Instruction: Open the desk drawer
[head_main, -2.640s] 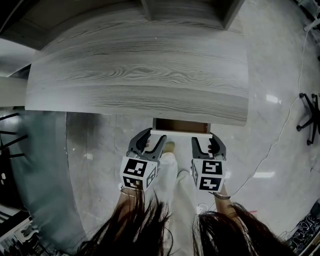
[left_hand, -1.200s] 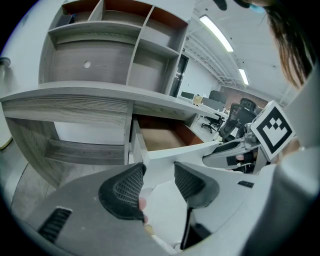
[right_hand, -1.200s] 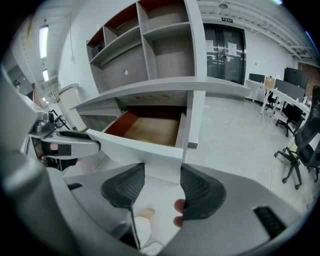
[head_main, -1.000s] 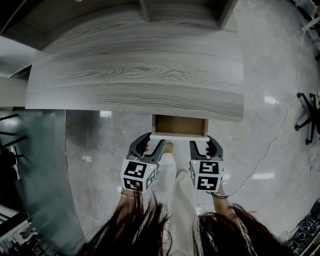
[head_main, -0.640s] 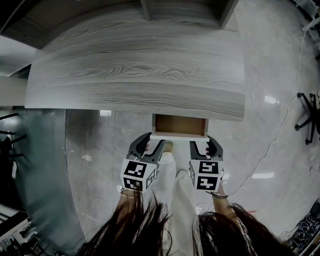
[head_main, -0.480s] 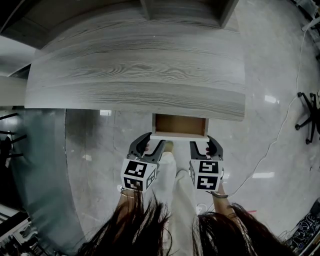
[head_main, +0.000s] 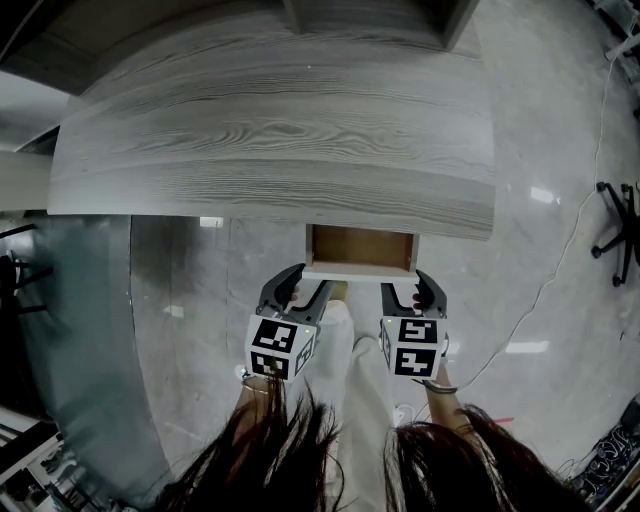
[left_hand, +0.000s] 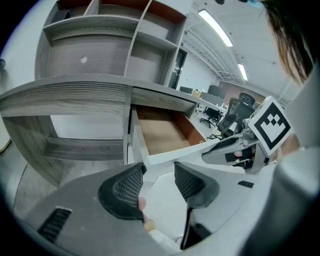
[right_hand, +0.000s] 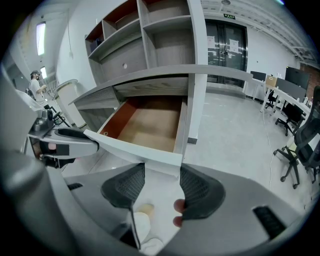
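Observation:
The grey wood desk (head_main: 280, 130) has its drawer (head_main: 360, 248) pulled out partway, its brown inside bare. The drawer's white front panel (head_main: 360, 271) faces me. My left gripper (head_main: 306, 283) stands open at the panel's left end, and in the left gripper view that gripper (left_hand: 159, 175) has the panel's corner (left_hand: 146, 161) just past its left jaw. My right gripper (head_main: 409, 285) is open at the panel's right end. In the right gripper view, the right gripper (right_hand: 162, 180) has the panel's right corner (right_hand: 175, 161) between its jaw tips.
Open shelving (left_hand: 110, 50) rises behind the desk top. A black office chair (head_main: 620, 235) and a thin cable (head_main: 560, 270) are on the marble floor to the right. A glass panel (head_main: 80, 330) stands left. The person's white trousers (head_main: 345, 345) hang below the drawer.
The drawer has come out further toward me since the oldest frame, with both grippers drawing back alongside it. Over the last second hardly anything has moved.

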